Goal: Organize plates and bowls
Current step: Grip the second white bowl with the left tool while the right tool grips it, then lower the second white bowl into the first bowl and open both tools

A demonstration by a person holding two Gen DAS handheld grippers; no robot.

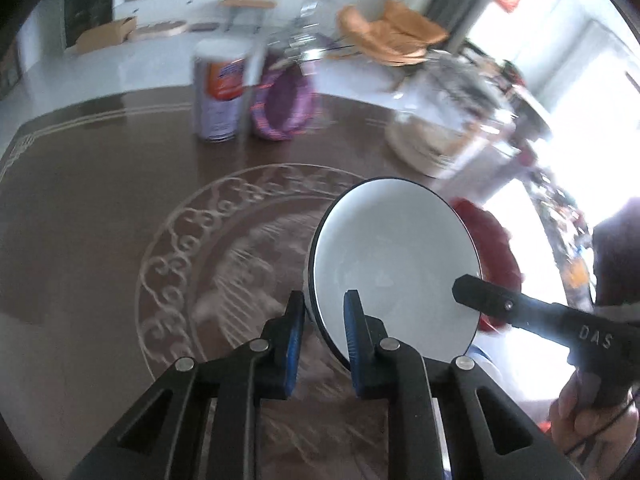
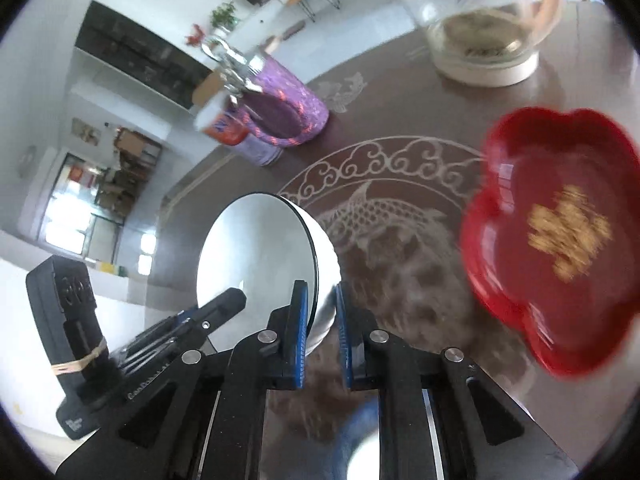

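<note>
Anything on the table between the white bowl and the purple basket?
No. Between the white bowl and the purple basket only bare patterned table shows in the right wrist view; the left wrist view agrees.

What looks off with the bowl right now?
The white bowl is tipped steeply on edge above the table, not level. The left gripper and right gripper each pinch its rim. No spill or damage shows.

We count one white bowl (image 1: 394, 256), one red flower-shaped dish (image 2: 556, 240), one purple basket (image 2: 286, 114), one can (image 1: 219, 92), one glass jar (image 2: 486, 36) and two grippers on one brown table (image 1: 100, 200).
</note>
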